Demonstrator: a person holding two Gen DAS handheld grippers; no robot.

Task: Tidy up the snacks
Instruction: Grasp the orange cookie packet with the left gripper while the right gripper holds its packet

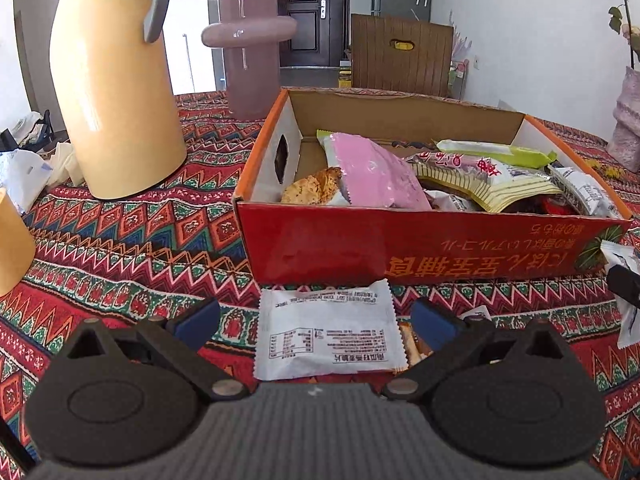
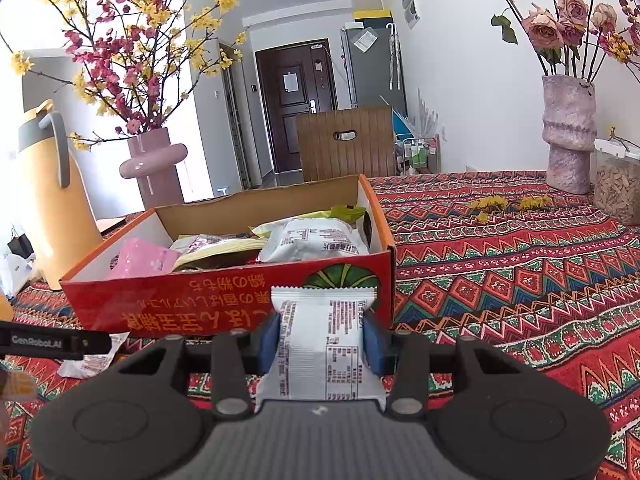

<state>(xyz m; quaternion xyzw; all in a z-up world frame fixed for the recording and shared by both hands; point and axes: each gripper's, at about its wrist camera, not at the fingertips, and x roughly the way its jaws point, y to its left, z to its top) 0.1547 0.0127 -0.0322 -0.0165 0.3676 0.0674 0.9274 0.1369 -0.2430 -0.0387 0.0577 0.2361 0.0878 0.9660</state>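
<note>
Right wrist view: right gripper [image 2: 320, 344] clamped on white foil snack packet [image 2: 320, 344], just near side of red cardboard box [image 2: 224, 304]. Left gripper [image 1: 316, 320] spread apart over second white packet [image 1: 326, 334] flat on patterned table [image 1: 132, 240]. Risk: box crowded, packet may catch near wall, slide back out.
</note>
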